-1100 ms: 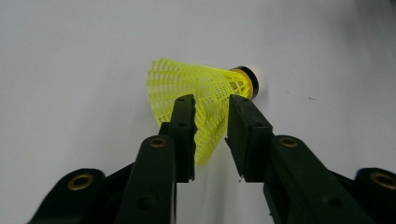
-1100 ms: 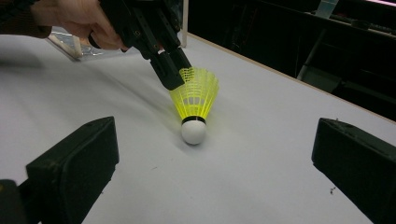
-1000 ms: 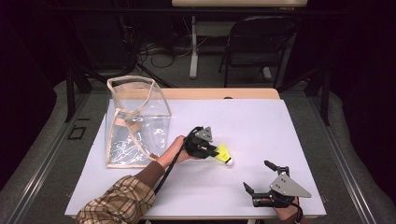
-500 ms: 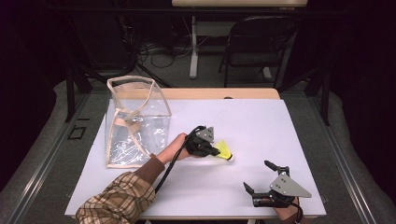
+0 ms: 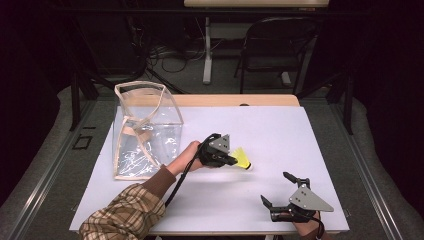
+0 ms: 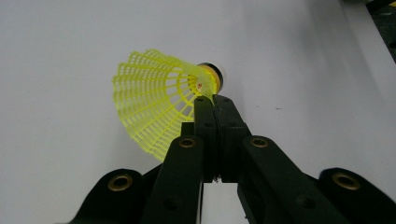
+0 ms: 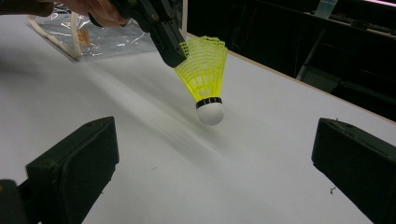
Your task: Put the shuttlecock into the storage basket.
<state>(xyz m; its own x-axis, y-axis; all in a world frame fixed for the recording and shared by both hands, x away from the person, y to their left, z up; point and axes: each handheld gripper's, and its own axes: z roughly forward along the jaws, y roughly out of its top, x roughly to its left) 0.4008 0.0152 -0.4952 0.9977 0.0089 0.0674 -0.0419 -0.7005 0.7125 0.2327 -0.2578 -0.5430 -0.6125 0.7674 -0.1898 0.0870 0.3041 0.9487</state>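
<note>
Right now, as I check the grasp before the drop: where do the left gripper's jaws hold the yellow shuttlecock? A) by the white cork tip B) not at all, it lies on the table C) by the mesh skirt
C: the left gripper pinches the skirt of the shuttlecock, cork free.

overhead forward-down, two close views share shuttlecock [image 6: 159, 100]

yellow plastic shuttlecock [image 5: 242, 159]: table middle | clear plastic bag [image 5: 145, 131]: far left of it | right gripper [image 5: 281, 191]: nearer, right, apart
</note>
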